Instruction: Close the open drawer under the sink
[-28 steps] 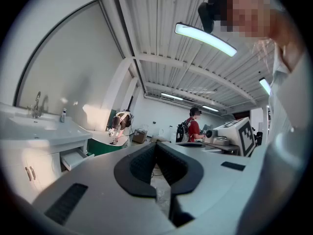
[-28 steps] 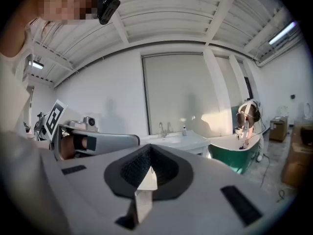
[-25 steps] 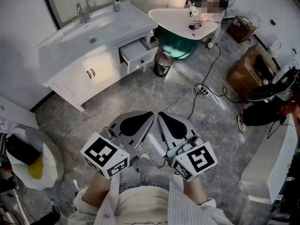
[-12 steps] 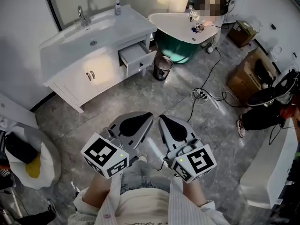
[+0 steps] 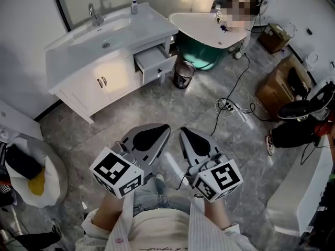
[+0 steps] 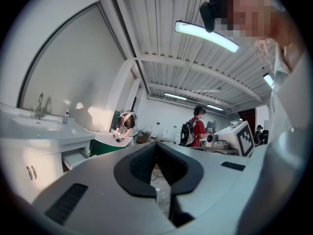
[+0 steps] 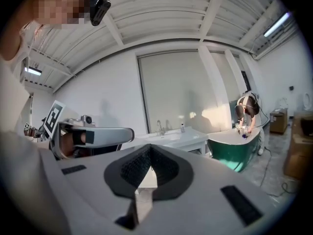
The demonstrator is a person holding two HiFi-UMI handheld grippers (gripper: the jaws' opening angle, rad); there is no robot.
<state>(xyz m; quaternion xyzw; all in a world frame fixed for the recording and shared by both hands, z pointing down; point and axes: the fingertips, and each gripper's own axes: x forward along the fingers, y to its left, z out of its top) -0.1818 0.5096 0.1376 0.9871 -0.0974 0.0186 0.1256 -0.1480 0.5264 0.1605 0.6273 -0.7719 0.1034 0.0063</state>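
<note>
Head view: white vanity cabinet [image 5: 89, 82] with an inset basin stands against the wall at upper left, chrome faucet [image 5: 93, 15] at the back of the countertop. White open drawer [image 5: 155, 63] sits at the cabinet's right end, just under the countertop, pulled out toward the room; white double doors [image 5: 107, 80] to its left are shut. Small black mesh waste bin [image 5: 183, 75] stands on the grey marble-pattern floor [image 5: 157, 106] just beside the drawer front, with a green bathtub with white rim [image 5: 207, 38] behind it.

Left gripper [image 5: 157, 135] and right gripper [image 5: 189, 140] are held side by side low in the picture, close to the person's body, both well apart from the drawer and pointing toward it.

Left gripper view: jaws pressed together at the tips, nothing between the black pads [image 6: 142, 163]; floor shows through the slit behind them. Drawer visible at lower left [image 6: 74, 156], pulled out.

Right gripper view: jaws likewise closed tip to tip, nothing pinched. Vanity and faucet lie ahead [image 7: 178, 137]; left gripper shows at left [image 7: 93, 137].
</note>
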